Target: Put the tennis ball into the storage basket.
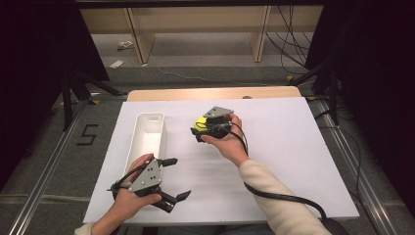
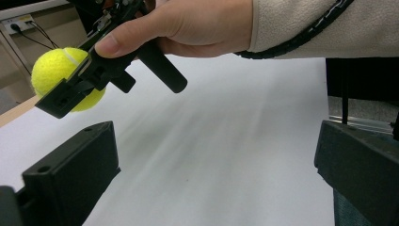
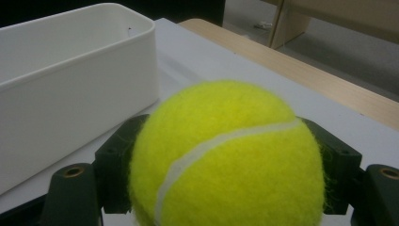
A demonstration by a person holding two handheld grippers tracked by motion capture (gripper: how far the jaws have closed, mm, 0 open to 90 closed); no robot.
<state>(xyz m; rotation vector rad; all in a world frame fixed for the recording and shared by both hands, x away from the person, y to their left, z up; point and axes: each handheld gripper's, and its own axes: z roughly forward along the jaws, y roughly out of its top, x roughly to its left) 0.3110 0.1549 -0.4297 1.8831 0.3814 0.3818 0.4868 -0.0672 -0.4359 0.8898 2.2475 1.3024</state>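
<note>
Both tools over white sheet (image 1: 293, 161): right tool (image 1: 199, 128) grips ball (image 1: 200, 124) (beside bin (image 1: 147, 137)).

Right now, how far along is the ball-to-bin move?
Done: the right gripper has the tennis ball clamped and lifted off the white board. In hand: it is carried beside the white bin. Left: likely drop it in; the bin looks empty. The left gripper is open, idle.
</note>
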